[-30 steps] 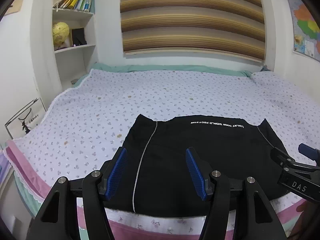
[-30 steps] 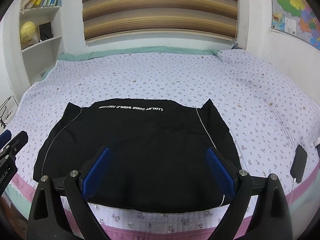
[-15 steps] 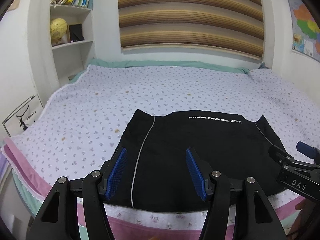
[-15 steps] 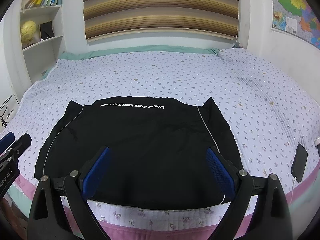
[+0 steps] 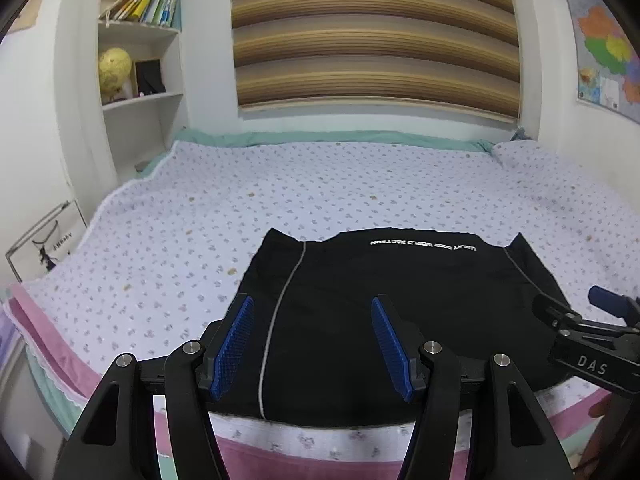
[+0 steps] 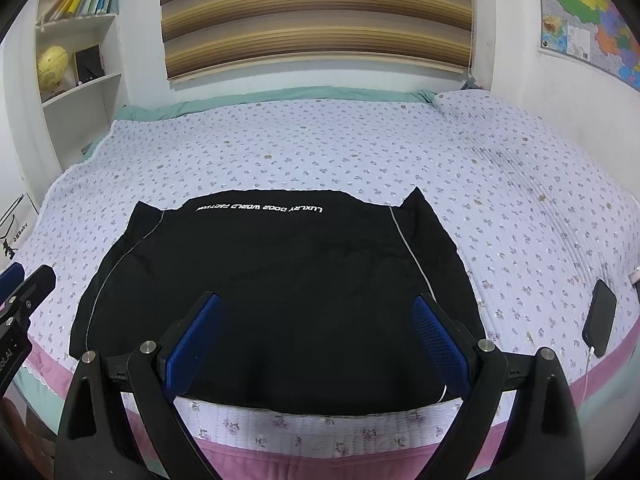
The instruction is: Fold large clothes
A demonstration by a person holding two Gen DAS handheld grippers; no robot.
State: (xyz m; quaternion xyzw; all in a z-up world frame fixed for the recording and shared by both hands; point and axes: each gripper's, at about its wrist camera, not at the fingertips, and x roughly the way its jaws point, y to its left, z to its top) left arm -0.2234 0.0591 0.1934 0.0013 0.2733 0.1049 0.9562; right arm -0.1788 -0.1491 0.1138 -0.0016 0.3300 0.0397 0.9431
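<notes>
A black garment (image 5: 400, 300) with thin white piping and a line of white lettering lies folded flat near the front edge of the bed; it also shows in the right wrist view (image 6: 280, 288). My left gripper (image 5: 312, 340) is open and empty, held above the garment's near left part. My right gripper (image 6: 316, 340) is open wide and empty, held above the garment's near edge. The right gripper shows at the right edge of the left wrist view (image 5: 592, 340), and the left gripper shows at the left edge of the right wrist view (image 6: 20, 292).
The bed (image 6: 320, 152) has a floral quilt with a pink border at the front. A black phone (image 6: 599, 318) on a white cable lies at the bed's right edge. A bookshelf (image 5: 136, 60) with a globe stands at the left, striped blinds behind, a map on the right wall.
Both grippers have drawn back and risen a little from the bed, so the garment sits lower and farther in view. Both stay open; the garment has not moved.
</notes>
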